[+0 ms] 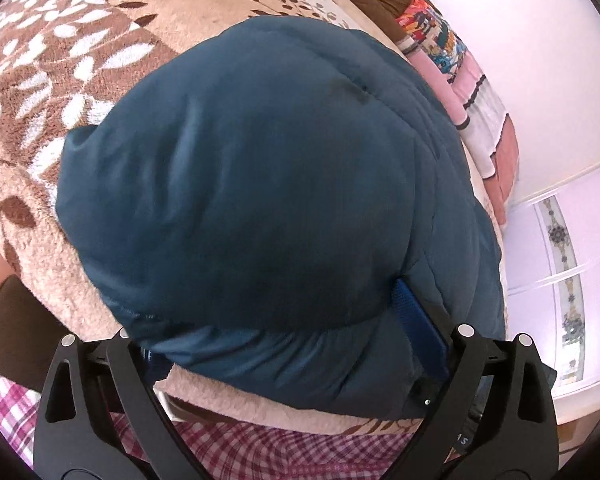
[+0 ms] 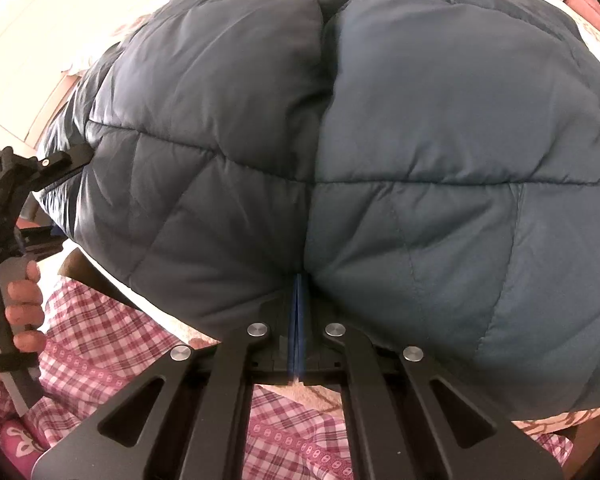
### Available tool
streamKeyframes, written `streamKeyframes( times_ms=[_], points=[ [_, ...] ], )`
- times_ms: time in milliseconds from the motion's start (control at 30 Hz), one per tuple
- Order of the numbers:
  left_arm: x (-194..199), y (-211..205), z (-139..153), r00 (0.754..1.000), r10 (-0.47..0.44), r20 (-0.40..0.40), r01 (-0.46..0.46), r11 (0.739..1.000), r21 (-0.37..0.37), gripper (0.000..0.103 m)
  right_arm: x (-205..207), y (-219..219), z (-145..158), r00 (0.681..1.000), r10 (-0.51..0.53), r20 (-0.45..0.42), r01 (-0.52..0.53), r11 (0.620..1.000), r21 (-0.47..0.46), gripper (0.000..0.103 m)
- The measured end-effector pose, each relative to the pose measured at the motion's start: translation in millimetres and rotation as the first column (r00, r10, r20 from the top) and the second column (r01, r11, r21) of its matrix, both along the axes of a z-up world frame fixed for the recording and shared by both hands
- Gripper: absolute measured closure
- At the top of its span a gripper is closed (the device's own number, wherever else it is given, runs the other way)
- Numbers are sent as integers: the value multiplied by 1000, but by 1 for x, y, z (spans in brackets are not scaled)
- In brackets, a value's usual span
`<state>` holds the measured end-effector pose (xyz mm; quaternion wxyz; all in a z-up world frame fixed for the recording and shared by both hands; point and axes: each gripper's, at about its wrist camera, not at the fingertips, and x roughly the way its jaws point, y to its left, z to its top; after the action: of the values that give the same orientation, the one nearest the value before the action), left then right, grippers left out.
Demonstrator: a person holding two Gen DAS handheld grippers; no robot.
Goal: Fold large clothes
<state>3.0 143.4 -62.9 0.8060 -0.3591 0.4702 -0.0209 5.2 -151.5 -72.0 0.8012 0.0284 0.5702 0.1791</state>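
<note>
A dark teal quilted puffer jacket (image 1: 260, 184) lies bunched on a beige plush blanket (image 1: 32, 240); it fills the right wrist view too (image 2: 420, 160). My left gripper (image 1: 292, 344) is open wide, its blue-padded fingers (image 1: 420, 320) straddling the jacket's near edge, fabric between them. It also shows at the jacket's left edge in the right wrist view (image 2: 66, 160). My right gripper (image 2: 298, 320) is shut, blue pads pressed together at the jacket's near fold; whether fabric is pinched is hidden.
The blanket has brown and white leaf patterns (image 1: 60, 60). Folded pink and colourful textiles (image 1: 468, 80) are stacked along a white wall (image 1: 548, 60). The person's pink checked clothing (image 2: 100, 340) is close below both grippers.
</note>
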Motion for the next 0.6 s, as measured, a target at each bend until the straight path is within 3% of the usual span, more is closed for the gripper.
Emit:
streamKeyframes(
  times_ms=[100,167,233,333,467,600],
  points=[
    [2,-2,2,1000,2,29,-2,1000,2,14,0,0,0,1000,0,0,0,1000,0,103],
    [4,-5,5,999,-12,51,12,1000,7,26,0,1,0,1000,-1,0,1,1000,1,103],
    [3,-10,12,996,-37,83,34,999,36,44,1,-3,2,1000,-3,-2,3,1000,6,103],
    [4,-16,21,991,-63,117,54,995,81,59,2,-6,2,1000,-18,-13,18,999,28,103],
    [5,-19,26,989,-74,125,60,992,114,61,4,-15,0,997,-53,-50,58,993,103,103],
    [9,-19,28,990,-73,119,58,990,127,61,2,-18,4,996,-71,-54,77,990,120,103]
  ],
)
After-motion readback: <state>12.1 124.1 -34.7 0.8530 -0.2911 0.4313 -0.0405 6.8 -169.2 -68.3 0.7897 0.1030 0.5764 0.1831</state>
